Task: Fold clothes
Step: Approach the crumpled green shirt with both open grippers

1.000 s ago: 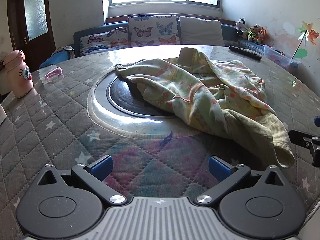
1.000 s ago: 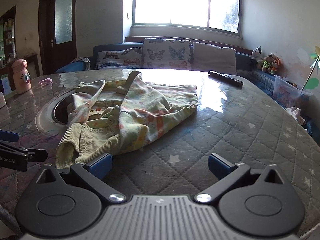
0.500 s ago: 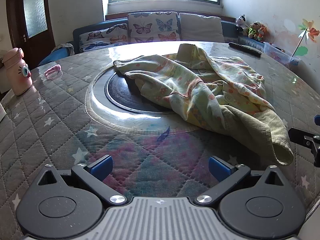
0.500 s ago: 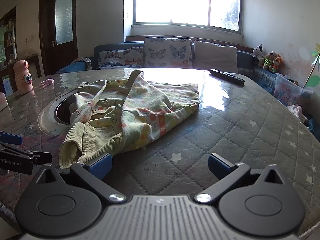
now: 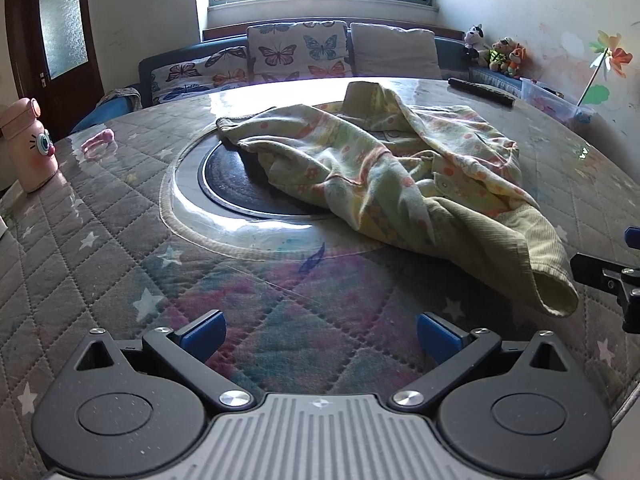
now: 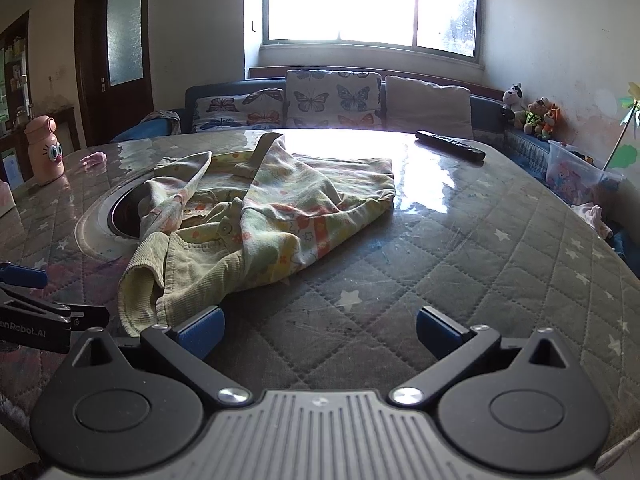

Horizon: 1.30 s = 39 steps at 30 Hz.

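A crumpled pale green child's garment with an orange flower print (image 5: 384,168) lies in a heap on the round table, partly over the dark centre disc (image 5: 236,184). It also shows in the right wrist view (image 6: 260,216), with a ribbed green cuff (image 6: 140,284) nearest. My left gripper (image 5: 320,334) is open and empty, above the table in front of the garment. My right gripper (image 6: 320,330) is open and empty, its left finger (image 6: 200,330) close to the cuff, not touching it. Each gripper shows at the edge of the other's view.
The table has a quilted star-pattern cover (image 6: 480,264) under glass. A pink bottle (image 5: 32,148) and a small pink item (image 5: 98,144) sit at the left. A black remote (image 6: 450,145) lies at the far right. A sofa with butterfly cushions (image 5: 296,50) stands behind.
Both grippers have moved a little closer to the garment, which now looks larger in both views. The garment itself has not moved.
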Each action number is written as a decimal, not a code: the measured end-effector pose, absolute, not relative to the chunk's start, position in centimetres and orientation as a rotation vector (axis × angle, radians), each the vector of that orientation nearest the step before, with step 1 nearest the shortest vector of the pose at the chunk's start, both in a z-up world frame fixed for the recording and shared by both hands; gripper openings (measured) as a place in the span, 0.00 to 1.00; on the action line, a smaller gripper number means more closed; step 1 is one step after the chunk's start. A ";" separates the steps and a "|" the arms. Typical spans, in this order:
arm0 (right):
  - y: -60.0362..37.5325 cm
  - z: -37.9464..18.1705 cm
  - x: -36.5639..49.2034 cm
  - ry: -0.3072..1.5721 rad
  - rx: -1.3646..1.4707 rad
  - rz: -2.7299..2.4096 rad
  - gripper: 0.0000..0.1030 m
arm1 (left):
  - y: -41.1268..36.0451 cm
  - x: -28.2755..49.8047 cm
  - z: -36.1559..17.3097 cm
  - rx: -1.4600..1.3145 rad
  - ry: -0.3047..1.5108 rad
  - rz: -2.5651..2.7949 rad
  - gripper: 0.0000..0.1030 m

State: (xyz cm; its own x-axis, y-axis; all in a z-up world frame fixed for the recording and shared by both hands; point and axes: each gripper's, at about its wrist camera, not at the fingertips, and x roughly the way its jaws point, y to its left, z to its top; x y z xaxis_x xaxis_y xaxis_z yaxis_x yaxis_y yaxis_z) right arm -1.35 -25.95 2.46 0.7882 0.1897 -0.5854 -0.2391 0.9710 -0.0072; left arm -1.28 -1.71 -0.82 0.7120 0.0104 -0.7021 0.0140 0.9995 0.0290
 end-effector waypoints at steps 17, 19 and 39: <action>-26.0 2.3 -2.6 0.622 -0.086 0.243 1.00 | -2.8 -1.8 -0.8 0.063 0.787 -0.014 1.00; -26.0 2.3 -2.5 0.624 -0.086 0.245 1.00 | -2.9 -1.8 -0.8 0.063 0.789 -0.015 1.00; -25.7 2.7 -1.4 0.623 -0.100 0.253 1.00 | -2.6 -1.3 0.3 0.070 0.771 -0.011 1.00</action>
